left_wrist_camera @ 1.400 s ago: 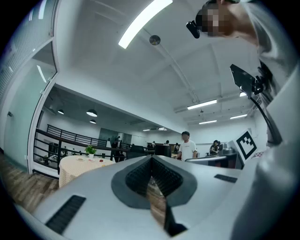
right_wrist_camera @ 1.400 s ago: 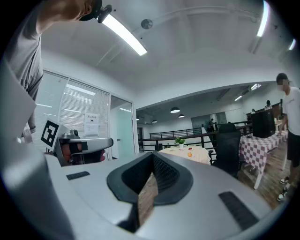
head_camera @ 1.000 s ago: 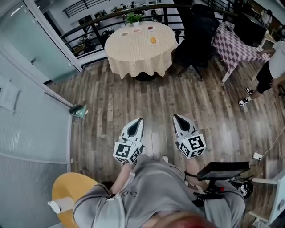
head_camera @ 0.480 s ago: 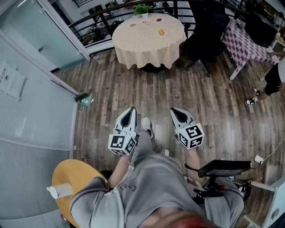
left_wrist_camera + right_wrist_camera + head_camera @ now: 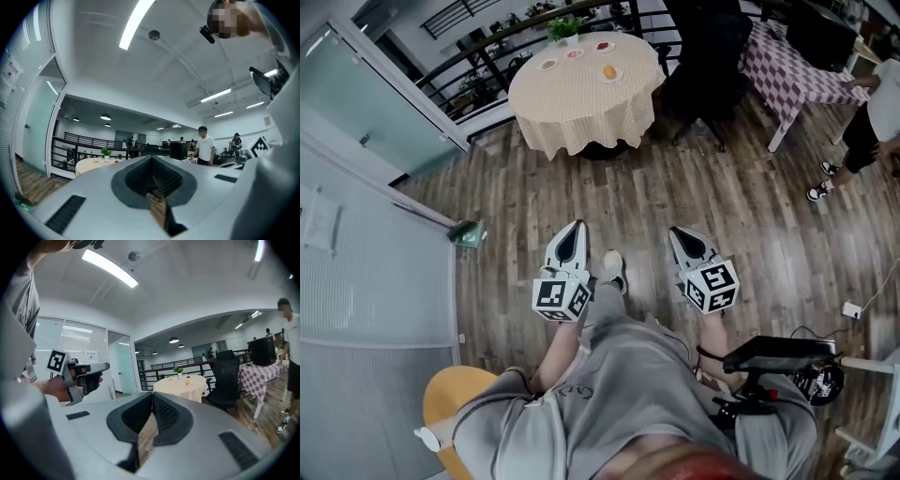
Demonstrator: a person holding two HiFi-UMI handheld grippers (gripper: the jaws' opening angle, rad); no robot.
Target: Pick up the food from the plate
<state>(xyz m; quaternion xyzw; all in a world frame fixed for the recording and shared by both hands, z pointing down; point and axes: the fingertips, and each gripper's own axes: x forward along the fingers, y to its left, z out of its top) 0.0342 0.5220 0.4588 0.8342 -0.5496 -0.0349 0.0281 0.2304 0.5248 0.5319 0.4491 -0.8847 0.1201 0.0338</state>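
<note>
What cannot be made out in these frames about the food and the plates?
- Head view: the plates on the round table are too small to read. The orange item is a mere dot, so its kind is unclear.
- Left gripper view: the left hand-held gripper hides most of the table with its own body; no food can be told.
- Right gripper view: the plates are tiny.
- Head view: the bystander is cut off by the right edge.

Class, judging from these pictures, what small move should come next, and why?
Probably step toward the round table: the orange food on its plate is well out of reach, and the left gripper and right gripper are shut, empty.
</note>
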